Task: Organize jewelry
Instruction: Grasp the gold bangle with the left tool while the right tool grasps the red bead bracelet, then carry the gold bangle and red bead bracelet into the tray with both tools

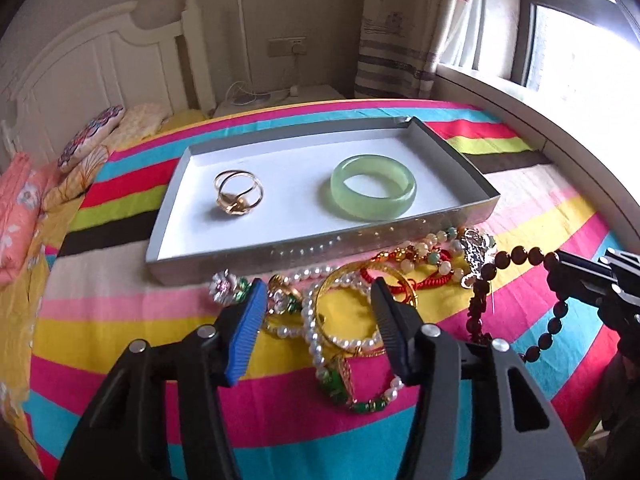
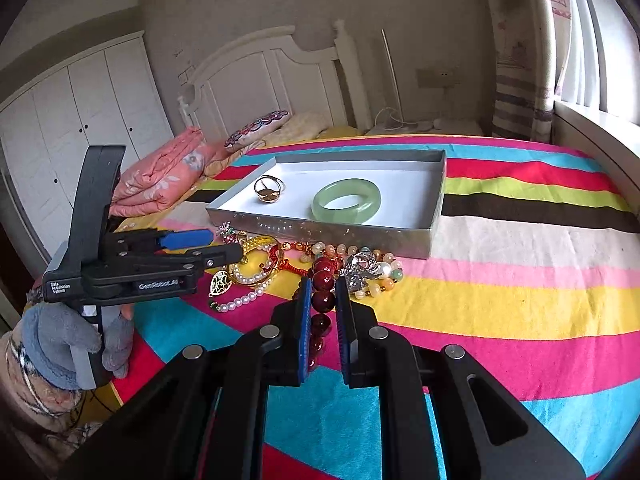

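Pinching a strand of dark red beads (image 2: pixel 323 280), the right gripper (image 2: pixel 323 312) has its blue pads closed on the string partway along it. In the left wrist view the same strand (image 1: pixel 516 258) drapes from that gripper's tip (image 1: pixel 560 268) in two lines, one running back toward the pile, one hanging down toward the bedspread (image 1: pixel 520 220). Its long axis, as held, runs roughly along the gripper's own fingers, out toward the tray (image 2: pixel 320 232).

That tray lies straight ahead of the right gripper and just beyond the pile, its near wall touching or nearly touching the heap. A jade bangle (image 2: pixel 346 201) and a gold ring (image 2: pixel 269 189) already sit inside, well apart, with bare floor between and around them. My guess is the beads go forward and up over the near wall; the trailing end looks mixed in with the silver piece (image 2: pixel 360 268) and pale beads (image 2: pixel 376 288), so it may drag them.

The left gripper (image 1: pixel 318 308) hovers with jaws wide apart, holding nothing, over the gold bangle (image 1: pixel 352 304) and pearl strand (image 1: pixel 316 336). It is the nearer one to those, and to the flower brooch (image 1: pixel 224 286) at its left finger.
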A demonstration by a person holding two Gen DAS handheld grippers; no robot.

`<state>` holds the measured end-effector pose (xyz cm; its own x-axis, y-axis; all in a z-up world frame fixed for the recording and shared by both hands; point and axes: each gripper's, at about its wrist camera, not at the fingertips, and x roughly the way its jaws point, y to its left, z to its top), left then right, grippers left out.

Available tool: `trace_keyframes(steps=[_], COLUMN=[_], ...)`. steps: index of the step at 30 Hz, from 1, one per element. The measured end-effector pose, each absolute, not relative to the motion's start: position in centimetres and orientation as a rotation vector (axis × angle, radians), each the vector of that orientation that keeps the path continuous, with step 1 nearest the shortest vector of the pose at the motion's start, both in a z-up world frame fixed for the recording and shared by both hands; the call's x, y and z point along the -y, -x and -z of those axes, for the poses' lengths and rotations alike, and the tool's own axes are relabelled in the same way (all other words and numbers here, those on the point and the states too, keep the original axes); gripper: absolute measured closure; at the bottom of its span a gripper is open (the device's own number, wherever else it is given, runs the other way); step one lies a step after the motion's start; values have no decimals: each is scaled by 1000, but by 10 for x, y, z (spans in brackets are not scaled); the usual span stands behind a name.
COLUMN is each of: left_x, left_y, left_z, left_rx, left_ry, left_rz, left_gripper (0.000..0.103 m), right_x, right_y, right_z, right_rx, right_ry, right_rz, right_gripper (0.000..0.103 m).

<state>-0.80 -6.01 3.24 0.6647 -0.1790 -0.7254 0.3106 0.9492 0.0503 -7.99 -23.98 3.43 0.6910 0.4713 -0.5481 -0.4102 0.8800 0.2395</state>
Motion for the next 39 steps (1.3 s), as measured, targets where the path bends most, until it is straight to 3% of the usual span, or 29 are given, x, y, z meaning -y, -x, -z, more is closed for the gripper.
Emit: trace_keyframes(steps=[6, 10, 12, 28, 39], left_x=[81, 89, 87, 37, 13], left_y=[-12, -11, -9, 40, 25], left_z=[-19, -9, -9, -48, -28], left_rx=[-853, -851, -844, -655, -747], left_ry=[-350, -424, -411, -143, -84], left_rz=[339, 378, 389, 371, 349], left_gripper=[78, 84, 97, 97, 96], right_x=[245, 245, 246, 255, 253], right_y=[78, 77, 77, 89, 89], right_z=[-34, -33, -33, -39, -40], right_rx=[-643, -648, -646, -570, -571], right_ry=[-130, -131, -136, -179, -178], right_rz=[-495, -496, -498, -520, -513], right_gripper=[90, 90, 90, 90, 90])
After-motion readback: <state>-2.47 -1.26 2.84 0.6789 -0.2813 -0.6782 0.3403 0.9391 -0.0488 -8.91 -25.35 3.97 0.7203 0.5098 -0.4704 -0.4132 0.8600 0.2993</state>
